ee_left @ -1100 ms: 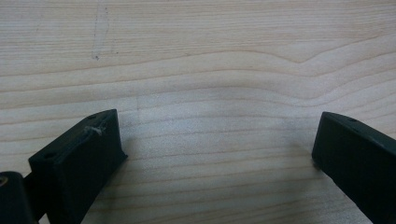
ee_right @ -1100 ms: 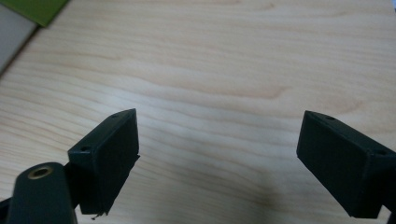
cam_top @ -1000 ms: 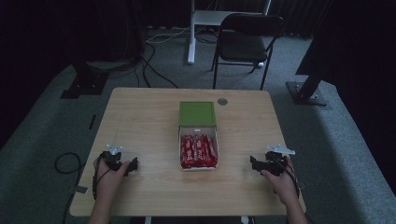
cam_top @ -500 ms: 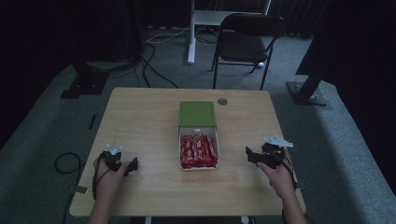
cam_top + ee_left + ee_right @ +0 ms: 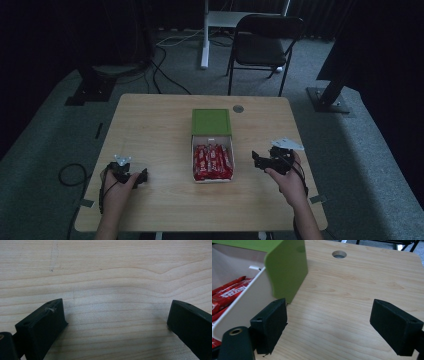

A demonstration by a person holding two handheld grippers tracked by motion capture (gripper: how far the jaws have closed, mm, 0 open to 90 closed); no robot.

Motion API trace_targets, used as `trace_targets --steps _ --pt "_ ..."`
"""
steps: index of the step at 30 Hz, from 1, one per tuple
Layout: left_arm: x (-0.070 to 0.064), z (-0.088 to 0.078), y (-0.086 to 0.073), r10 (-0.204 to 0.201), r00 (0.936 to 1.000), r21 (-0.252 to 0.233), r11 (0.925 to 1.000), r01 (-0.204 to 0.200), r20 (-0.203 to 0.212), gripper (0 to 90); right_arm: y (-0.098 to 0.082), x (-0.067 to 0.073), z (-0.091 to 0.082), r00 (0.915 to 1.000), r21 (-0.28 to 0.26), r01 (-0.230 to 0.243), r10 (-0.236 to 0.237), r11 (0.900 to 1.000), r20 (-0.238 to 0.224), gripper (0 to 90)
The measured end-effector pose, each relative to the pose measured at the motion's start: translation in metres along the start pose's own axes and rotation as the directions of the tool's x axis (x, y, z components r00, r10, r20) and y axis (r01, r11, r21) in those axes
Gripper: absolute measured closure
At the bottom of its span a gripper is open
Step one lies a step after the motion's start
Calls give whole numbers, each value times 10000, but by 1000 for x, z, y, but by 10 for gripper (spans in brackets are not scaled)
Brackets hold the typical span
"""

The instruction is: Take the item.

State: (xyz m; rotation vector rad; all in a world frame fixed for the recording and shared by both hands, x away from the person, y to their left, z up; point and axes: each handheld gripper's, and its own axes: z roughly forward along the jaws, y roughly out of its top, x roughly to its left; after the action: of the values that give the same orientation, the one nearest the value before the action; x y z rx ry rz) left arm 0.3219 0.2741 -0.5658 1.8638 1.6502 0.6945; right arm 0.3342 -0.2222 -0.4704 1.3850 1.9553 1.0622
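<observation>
High view: right hand-held gripper (image 5: 261,161) beside box (image 5: 212,170)

Right hand-held gripper (image 5: 261,161) sits just beside the open box (image 5: 212,159) of red bars (image 5: 213,161).

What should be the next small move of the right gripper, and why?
Probably ease the right gripper further toward the box and its red snack bars. Its jaws stand wide apart and hold nothing, and in the right gripper view the box's pale wall lies just beside one jaw. The left gripper rests open over bare table, farther from the box.
</observation>
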Motion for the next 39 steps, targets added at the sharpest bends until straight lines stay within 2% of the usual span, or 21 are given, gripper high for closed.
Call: trace_targets --steps 18,20,30,36,39 --pt "0 0 0 -19 10000 -1 10000 19 -5 20 19 41 10 9955 -166 482 -494 9987 -804 139" --pt "0 0 0 -21 10000 -2 10000 21 -6 20 21 48 11 9925 -194 587 -604 9981 -1067 139" --pt "-1 0 0 -53 10000 -17 10000 53 -20 20 29 69 15 9855 -301 831 -866 9961 -1462 152" --pt "0 0 0 -36 10000 -5 10000 36 -19 20 34 81 17 9816 -418 733 -795 9964 -1735 173" --pt "0 0 0 -17 10000 14 10000 17 -16 20 37 87 19 9784 -482 880 -955 9949 -1831 173"
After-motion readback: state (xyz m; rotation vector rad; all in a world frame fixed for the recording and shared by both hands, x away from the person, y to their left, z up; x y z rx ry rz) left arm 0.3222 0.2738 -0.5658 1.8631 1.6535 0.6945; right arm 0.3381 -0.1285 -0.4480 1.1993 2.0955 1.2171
